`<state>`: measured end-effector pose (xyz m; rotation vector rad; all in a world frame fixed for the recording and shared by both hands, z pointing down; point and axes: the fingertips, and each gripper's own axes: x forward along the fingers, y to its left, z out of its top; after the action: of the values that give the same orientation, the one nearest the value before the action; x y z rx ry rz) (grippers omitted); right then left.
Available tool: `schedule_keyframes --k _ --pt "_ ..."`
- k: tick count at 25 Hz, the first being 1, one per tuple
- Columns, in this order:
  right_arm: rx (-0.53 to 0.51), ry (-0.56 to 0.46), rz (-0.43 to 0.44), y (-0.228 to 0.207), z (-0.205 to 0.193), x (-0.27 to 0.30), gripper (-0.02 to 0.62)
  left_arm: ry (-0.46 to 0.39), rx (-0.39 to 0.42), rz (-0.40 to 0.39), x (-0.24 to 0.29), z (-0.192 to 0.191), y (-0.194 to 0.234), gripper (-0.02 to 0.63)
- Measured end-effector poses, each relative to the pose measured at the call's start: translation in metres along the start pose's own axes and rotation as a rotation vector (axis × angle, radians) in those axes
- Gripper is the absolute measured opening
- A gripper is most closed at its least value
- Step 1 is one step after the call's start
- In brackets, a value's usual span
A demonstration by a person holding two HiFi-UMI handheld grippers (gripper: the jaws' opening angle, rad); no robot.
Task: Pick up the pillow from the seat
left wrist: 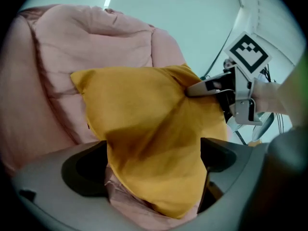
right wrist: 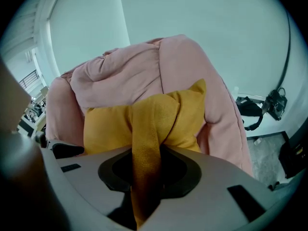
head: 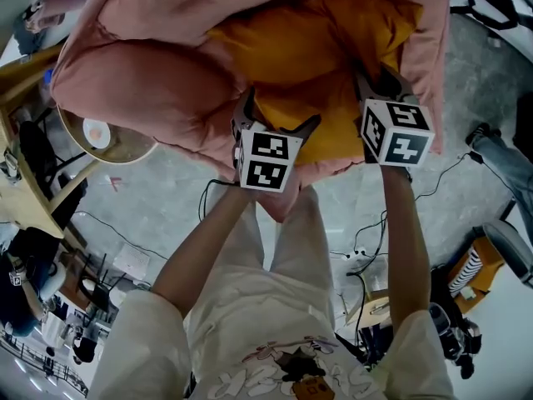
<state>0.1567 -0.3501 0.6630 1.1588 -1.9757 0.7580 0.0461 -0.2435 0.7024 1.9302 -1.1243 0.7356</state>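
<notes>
The yellow pillow (head: 321, 57) lies in the pink padded seat (head: 141, 86), resting against its back cushion. In the head view the right hand-held gripper (right wrist: 147, 170) sits at about 4 o'clock on the pillow. Its jaws are closed on a pinched fold of the yellow fabric. The left hand-held gripper (left wrist: 154, 165) — at about 7 o'clock — has its jaws spread wide, with the pillow's lower corner lying loosely between them.
</notes>
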Motion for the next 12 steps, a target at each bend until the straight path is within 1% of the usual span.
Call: schedule_keyframes --k 4,7,12 --pt "-0.005 -0.005 0.007 -0.002 -0.002 -0.007 0.101 0.009 -0.023 0.015 0.010 -0.002 0.017 0.594" --pt "-0.007 -0.006 -0.001 -0.003 -0.001 -0.012 0.100 -0.015 -0.032 0.013 0.017 0.001 0.027 0.594" --pt "-0.016 -0.005 0.019 -0.006 -0.001 -0.021 0.100 -0.031 0.012 -0.021 0.031 0.007 0.029 0.595"
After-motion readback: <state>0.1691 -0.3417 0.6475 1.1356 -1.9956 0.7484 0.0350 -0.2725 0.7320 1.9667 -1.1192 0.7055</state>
